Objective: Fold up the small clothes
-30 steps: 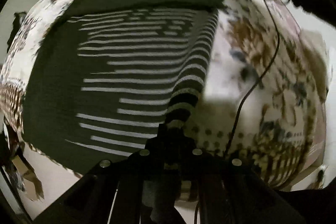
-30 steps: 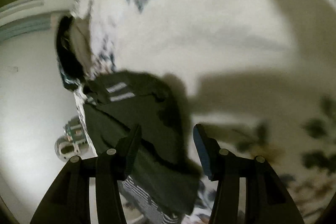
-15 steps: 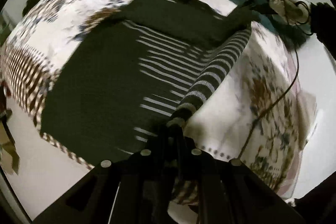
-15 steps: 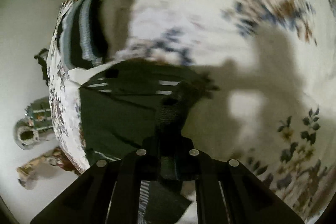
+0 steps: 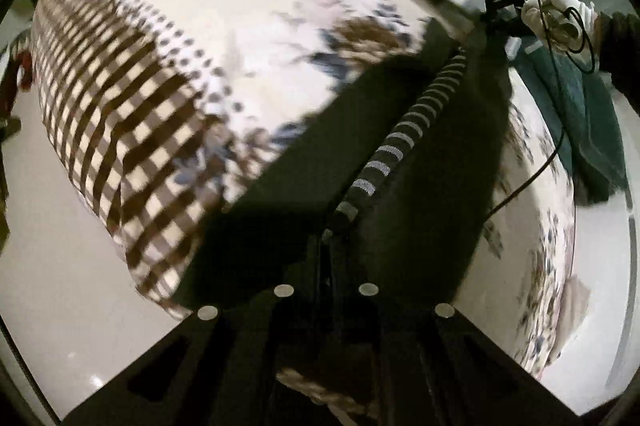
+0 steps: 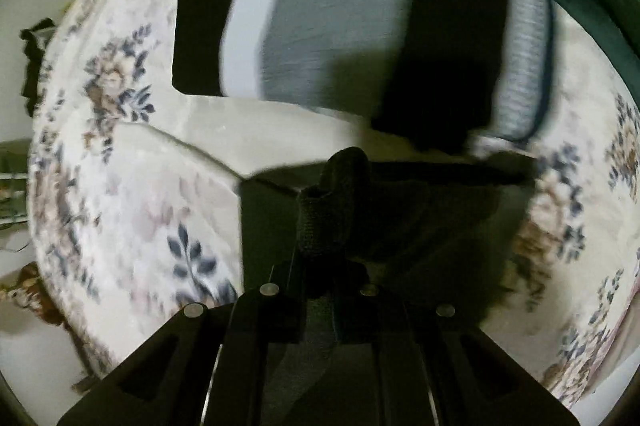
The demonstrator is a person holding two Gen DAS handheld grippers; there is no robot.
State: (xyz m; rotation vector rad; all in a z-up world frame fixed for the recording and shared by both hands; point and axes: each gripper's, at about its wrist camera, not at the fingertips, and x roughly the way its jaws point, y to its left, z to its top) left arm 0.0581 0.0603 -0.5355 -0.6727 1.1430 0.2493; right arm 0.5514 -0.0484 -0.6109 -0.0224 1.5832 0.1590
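Surface: floral bedspread point(image 5: 280, 10) with a brown checked border, spread over a bed; pale floor around it.
Left gripper point(image 5: 326, 246): jaws clenched on a bunched, striped edge of the dark sweater point(image 5: 320, 162); the pinched ridge of white-barred knit runs away from the fingers toward the far end.
Right gripper point(image 6: 334, 238): jaws closed tight on a wad of the same dark sweater point(image 6: 420, 218), a knuckle of knit sticking up between the fingers.
Sweater position: lifted off the bedspread between the two grippers, its dark panels hanging to either side of the striped ridge in the left wrist view.
Right hand: white-gloved hand point(image 5: 556, 12) at the far end of the ridge, a black cable point(image 5: 560, 142) trailing from it.
Folded pile: grey and black folded garment point(image 6: 340, 22) lies on the bedspread just beyond the right gripper.
Green cloth point(image 5: 580, 122): lies at the bed's far edge, beside the gloved hand.
Containers: cannot make any out.
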